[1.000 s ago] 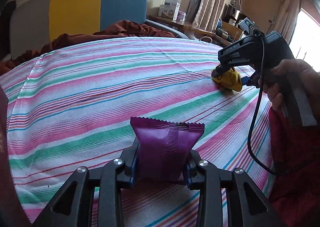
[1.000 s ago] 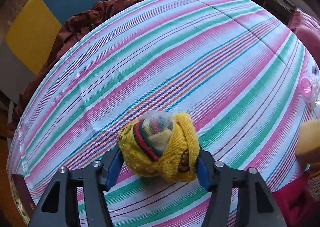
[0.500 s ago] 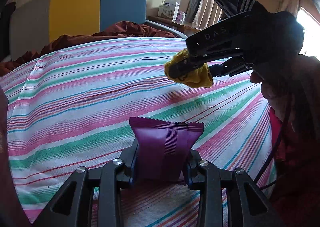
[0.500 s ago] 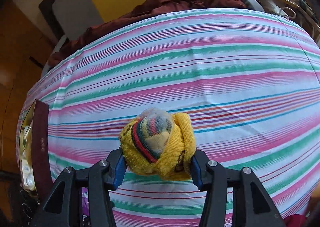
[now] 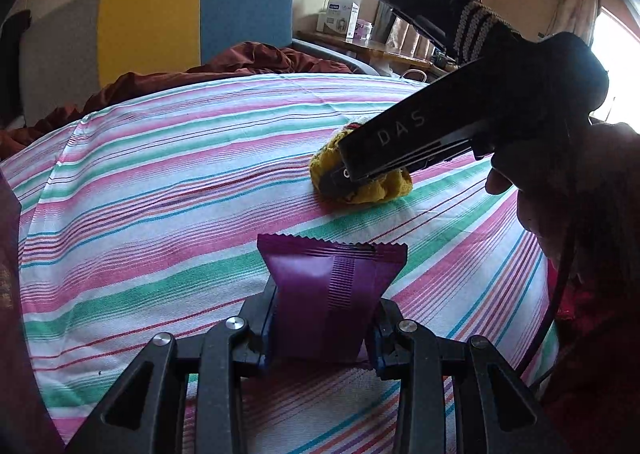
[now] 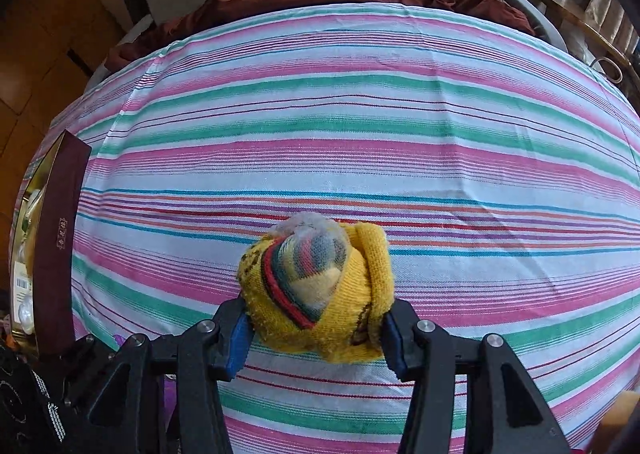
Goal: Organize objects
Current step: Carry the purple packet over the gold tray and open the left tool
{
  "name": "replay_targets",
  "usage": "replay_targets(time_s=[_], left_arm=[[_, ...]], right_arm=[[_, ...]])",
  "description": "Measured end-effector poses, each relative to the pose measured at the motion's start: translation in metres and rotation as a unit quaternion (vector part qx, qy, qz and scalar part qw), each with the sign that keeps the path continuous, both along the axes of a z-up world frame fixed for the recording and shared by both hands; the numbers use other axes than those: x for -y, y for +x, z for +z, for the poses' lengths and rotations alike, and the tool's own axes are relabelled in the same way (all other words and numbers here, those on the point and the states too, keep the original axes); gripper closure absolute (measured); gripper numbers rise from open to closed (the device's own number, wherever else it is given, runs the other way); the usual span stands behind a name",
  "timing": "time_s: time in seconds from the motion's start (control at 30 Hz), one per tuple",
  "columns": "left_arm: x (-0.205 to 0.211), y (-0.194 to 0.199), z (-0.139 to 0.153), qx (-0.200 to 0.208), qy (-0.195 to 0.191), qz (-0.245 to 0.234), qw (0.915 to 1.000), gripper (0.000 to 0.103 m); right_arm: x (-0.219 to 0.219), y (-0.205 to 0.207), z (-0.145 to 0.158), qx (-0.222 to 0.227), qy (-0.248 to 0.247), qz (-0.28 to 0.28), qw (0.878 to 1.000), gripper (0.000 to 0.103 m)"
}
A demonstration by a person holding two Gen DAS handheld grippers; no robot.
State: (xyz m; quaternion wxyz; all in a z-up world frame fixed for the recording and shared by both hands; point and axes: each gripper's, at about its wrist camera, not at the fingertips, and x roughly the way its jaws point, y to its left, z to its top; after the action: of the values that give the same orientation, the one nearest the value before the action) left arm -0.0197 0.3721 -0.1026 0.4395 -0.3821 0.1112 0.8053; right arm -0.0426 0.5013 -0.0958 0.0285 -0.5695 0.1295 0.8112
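While swinging across from the far right of the striped sheet (image 5: 168, 181), right gripper (image 6: 316, 338) now sits centre-bed, clamped on rolled yellow sock (image 6: 320, 286), sock low over the sheet. Left gripper (image 5: 324, 334) unmoved, pinching purple packet (image 5: 328, 294) upright. Open box (image 6: 52, 254) at left edge, probably next destination.

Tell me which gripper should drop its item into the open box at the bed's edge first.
Probably left. The box shows at the left edge of the right wrist view, on the left gripper side. It holds the purple packet; the right gripper holds the yellow sock ball.
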Motion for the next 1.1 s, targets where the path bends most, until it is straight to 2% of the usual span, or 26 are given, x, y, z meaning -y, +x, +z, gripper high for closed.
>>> replay_targets(time_s=[0.2, 0.43, 0.53, 0.63, 0.87, 0.97, 1.1], left_arm=[[0.0, 0.005, 0.001, -0.009, -0.01, 0.002, 0.9999, 0.068], [0.01, 0.011, 0.007, 0.002, -0.022, 0.023, 0.9995, 0.07], [0.017, 0.014, 0.015, 0.009, -0.016, 0.029, 0.9994, 0.07], [0.024, 0.019, 0.029, -0.01, -0.01, 0.03, 0.9995, 0.07], [0.046, 0.02, 0.058, -0.019, 0.01, 0.047, 0.9986, 0.07], [0.064, 0.018, 0.07, -0.019, 0.018, 0.066, 0.9975, 0.07], [0.098, 0.004, 0.082, -0.023, 0.013, 0.115, 0.993, 0.07]], right_arm=[[0.003, 0.001, -0.001, 0.0, 0.022, 0.015, 1.0, 0.048], [0.01, -0.001, -0.004, -0.001, 0.039, 0.028, 0.999, 0.048], [0.009, 0.002, -0.003, -0.001, 0.045, 0.031, 0.999, 0.048], [0.012, 0.001, -0.007, -0.002, 0.05, 0.033, 0.998, 0.049], [0.026, 0.0, -0.006, -0.007, 0.064, 0.041, 0.997, 0.048], [0.033, 0.0, -0.009, -0.009, 0.071, 0.044, 0.996, 0.049], [0.037, 0.0, -0.01, -0.01, 0.075, 0.045, 0.996, 0.049]])
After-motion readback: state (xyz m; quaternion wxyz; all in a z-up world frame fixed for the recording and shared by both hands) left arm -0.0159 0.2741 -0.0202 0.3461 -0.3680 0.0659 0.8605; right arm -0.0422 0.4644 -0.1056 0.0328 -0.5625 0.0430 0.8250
